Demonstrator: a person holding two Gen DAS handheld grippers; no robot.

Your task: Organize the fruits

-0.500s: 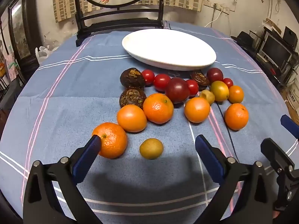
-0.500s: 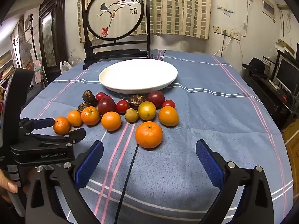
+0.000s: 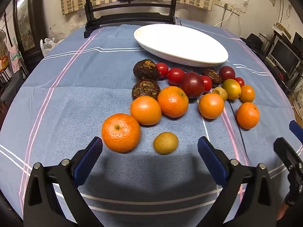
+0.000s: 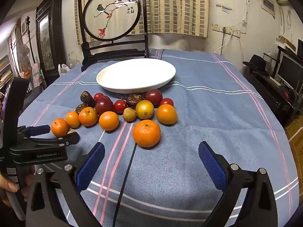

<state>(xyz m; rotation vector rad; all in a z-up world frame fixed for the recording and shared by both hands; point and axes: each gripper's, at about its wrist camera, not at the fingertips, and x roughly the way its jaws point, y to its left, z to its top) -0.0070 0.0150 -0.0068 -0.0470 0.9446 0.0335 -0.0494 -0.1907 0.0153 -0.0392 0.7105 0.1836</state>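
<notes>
Both tools gape empty, the left tool point(image 3: 149, 149) nearly hiding a small yellowish fruit point(image 4: 71, 131) from the right view.

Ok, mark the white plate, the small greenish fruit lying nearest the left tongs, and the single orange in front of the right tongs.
white plate point(image 3: 217, 61), left wrist view, on its near rim.
small greenish fruit point(image 3: 165, 142), left wrist view, middle of its skin.
orange point(image 4: 146, 133), right wrist view, centre of its peel.

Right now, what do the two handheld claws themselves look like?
Both match: the left claw and right claw have black angular frames, silver rivets and blue textured pads. The left one, seen sideways from the right wrist, carries white "GenRobot.AI" lettering on its black body. No sleeve shows.
</notes>
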